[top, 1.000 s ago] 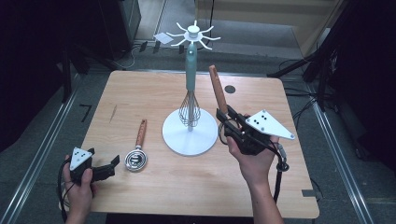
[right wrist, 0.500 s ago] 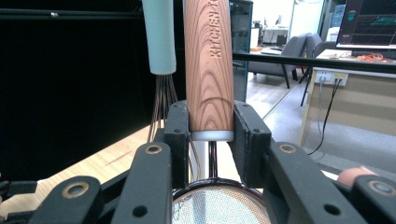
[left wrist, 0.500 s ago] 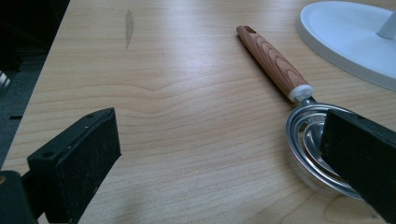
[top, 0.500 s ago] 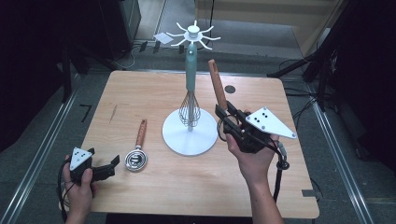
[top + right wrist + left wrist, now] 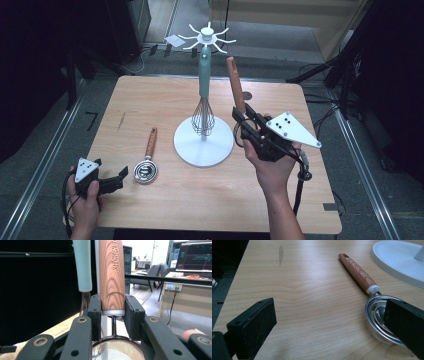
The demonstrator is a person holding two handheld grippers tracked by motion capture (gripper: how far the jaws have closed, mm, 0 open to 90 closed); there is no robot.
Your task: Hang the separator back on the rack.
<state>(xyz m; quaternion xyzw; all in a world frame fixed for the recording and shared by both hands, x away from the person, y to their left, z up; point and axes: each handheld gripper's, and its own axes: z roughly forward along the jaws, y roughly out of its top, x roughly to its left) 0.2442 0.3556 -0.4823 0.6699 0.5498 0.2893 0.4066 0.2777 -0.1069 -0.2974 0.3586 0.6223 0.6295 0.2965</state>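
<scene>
Centrally in the high view, a white utensil stand rises from the wooden worktop, a teal-handled whisk hanging on it. Right of it, our right gripper pinches a wood-handled strainer at the base of its handle, handle pointing up, mesh bowl below the jaws. At lower left, our left gripper rests with its jaws spread, holding nothing, beside a wood-handled metal scoop lying flat. To hang the strainer well, we should probably raise it until the handle end reaches a free hook on the white crown, staying clear of the whisk.
</scene>
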